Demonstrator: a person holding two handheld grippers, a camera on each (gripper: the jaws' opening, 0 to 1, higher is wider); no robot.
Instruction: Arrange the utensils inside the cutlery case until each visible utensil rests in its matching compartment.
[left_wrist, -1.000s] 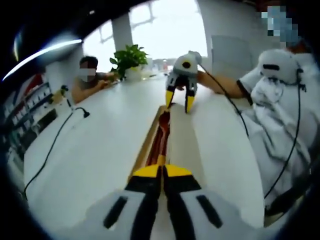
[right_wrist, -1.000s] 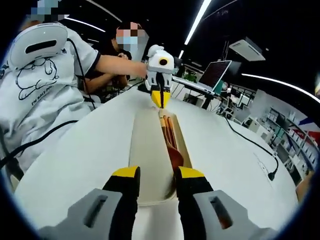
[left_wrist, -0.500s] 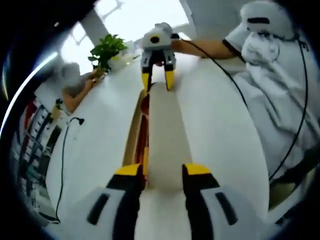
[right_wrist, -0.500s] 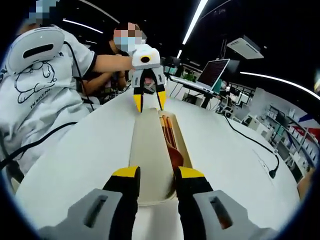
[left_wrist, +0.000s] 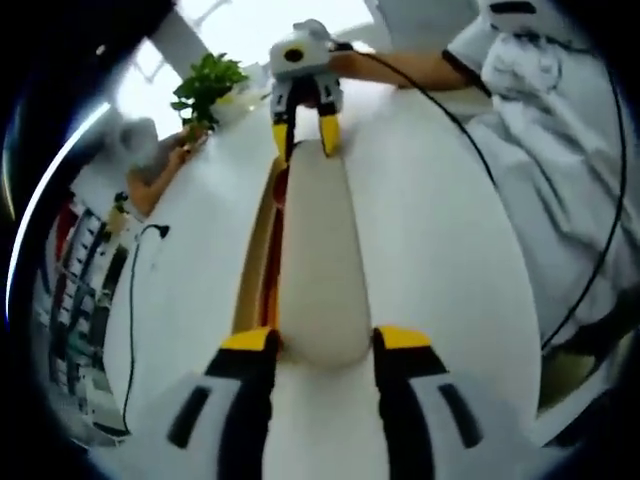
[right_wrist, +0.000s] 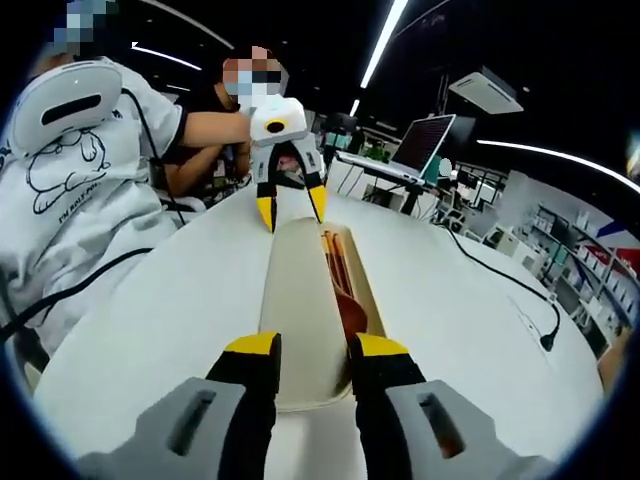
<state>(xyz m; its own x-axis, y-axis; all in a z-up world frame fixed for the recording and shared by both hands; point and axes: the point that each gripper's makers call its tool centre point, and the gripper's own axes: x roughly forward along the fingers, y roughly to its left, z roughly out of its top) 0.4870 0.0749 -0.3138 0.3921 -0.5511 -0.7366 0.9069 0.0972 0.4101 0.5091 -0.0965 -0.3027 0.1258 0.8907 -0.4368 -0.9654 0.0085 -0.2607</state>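
Observation:
The long cutlery case (left_wrist: 249, 275) lies lengthwise on the white table, and a beige lid (left_wrist: 312, 260) covers most of it. Brown wooden utensils (left_wrist: 272, 265) show in the uncovered strip along its left side. My left gripper (left_wrist: 325, 340) is open, its jaws on either side of the lid's near end. At the far end, my right gripper (left_wrist: 302, 138) is open astride the lid. In the right gripper view, the lid (right_wrist: 300, 310) runs from my right gripper (right_wrist: 315, 346) to the left gripper (right_wrist: 291, 211). The utensils (right_wrist: 342, 275) lie to its right.
A person in a white shirt (right_wrist: 90, 190) stands along one long side of the table (left_wrist: 440, 250), with cables hanging. A black cable (left_wrist: 130, 310) lies on the table. A potted plant (left_wrist: 205, 88) and a seated person are at one end, a laptop (right_wrist: 428, 148) at the other.
My left gripper went from shut to open and shifted sideways, from over the utensil strip to astride the lid's end. The right gripper has kept its place and opening.

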